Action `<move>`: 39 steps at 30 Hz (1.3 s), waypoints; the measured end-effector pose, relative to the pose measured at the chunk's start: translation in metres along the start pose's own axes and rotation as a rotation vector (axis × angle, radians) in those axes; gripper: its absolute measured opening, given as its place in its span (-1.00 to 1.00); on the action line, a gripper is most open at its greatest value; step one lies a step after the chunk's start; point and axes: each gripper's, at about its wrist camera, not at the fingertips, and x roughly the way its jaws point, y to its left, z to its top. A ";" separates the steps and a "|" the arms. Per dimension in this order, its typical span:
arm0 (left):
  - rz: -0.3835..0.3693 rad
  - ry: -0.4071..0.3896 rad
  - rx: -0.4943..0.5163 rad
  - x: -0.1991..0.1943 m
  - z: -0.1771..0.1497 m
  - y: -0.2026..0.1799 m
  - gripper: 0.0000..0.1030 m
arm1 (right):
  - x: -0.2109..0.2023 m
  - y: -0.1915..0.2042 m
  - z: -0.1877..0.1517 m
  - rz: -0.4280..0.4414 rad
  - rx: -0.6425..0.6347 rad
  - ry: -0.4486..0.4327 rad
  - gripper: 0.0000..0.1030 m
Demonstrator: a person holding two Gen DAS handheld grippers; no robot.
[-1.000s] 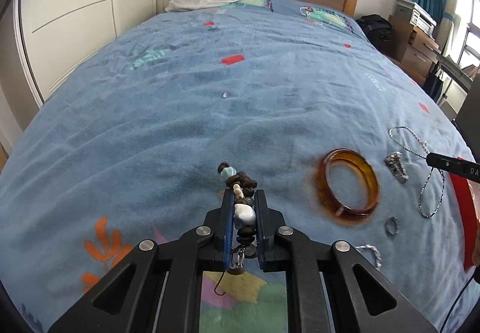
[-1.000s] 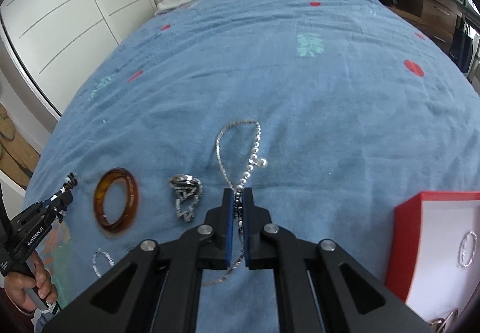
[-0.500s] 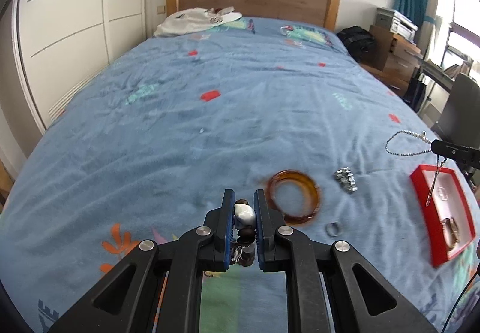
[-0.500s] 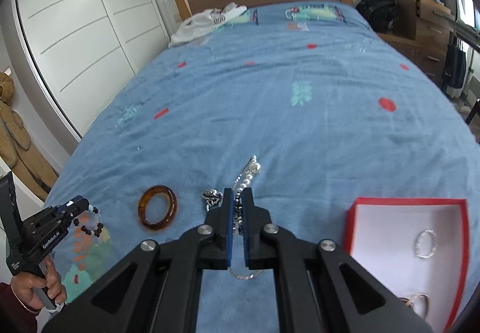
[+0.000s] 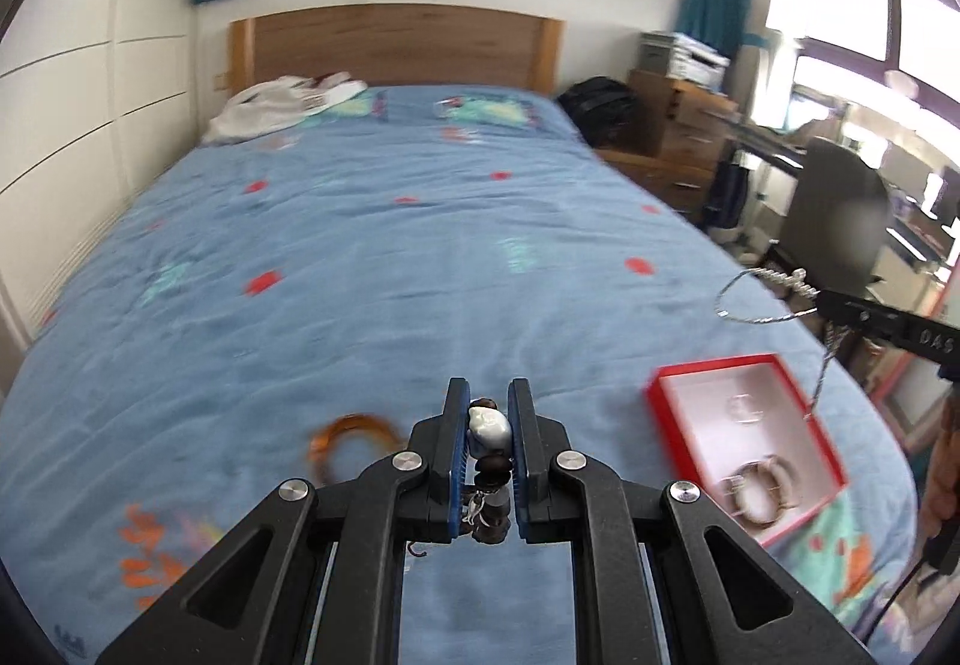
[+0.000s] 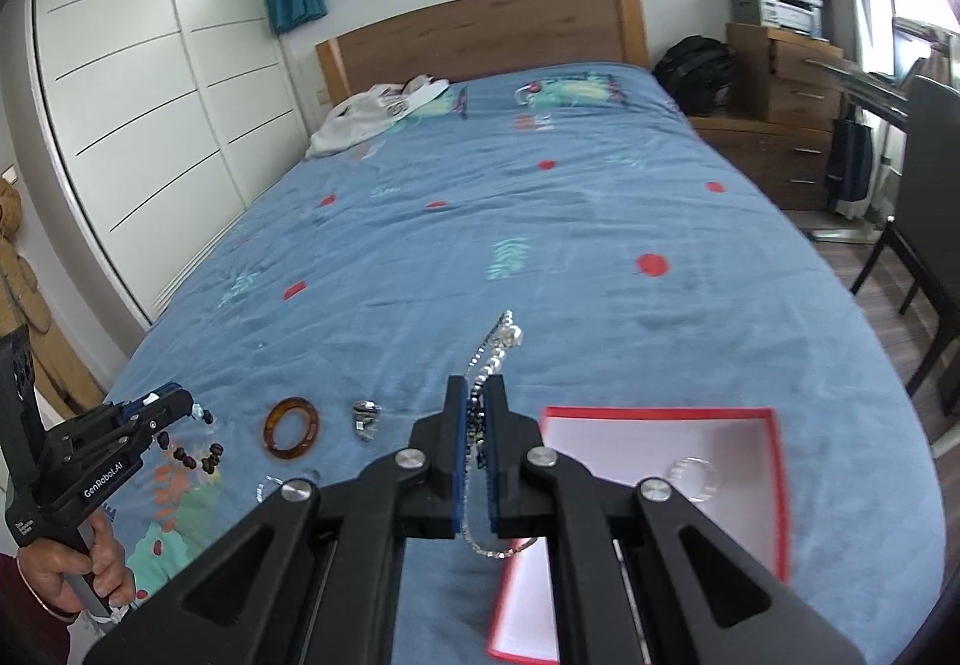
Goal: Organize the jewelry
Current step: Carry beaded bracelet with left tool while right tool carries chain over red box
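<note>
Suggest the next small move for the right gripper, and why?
Probably carry the silver chain sideways until it hangs over the red box, then lower it. The right gripper is shut on the chain, lifted off the bed, and the box sits open just beside it. The left gripper holds the bead bracelet farther from the box.

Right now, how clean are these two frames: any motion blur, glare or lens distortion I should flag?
Left wrist view: motion blur smears the amber bangle and the red box; the windows at right are blown out; the beaded bracelet in the left gripper is sharp. Right wrist view: sharper, the silver chain in the right gripper is clear. Both: strong fisheye curvature, dark corners.
</note>
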 end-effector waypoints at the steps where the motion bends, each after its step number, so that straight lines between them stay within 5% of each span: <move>1: -0.024 0.000 0.011 0.003 0.003 -0.013 -0.76 | -0.006 -0.009 -0.002 -0.011 0.007 -0.003 -0.90; 9: -0.175 0.029 0.085 0.032 0.007 -0.107 -0.76 | -0.026 -0.071 -0.020 -0.073 0.062 0.008 -0.90; 16: -0.230 0.084 0.131 0.070 0.000 -0.161 -0.76 | -0.012 -0.110 -0.041 -0.093 0.111 0.045 -0.90; 39: -0.219 0.297 0.183 0.166 -0.063 -0.195 -0.76 | 0.070 -0.163 -0.108 -0.066 0.167 0.211 -0.90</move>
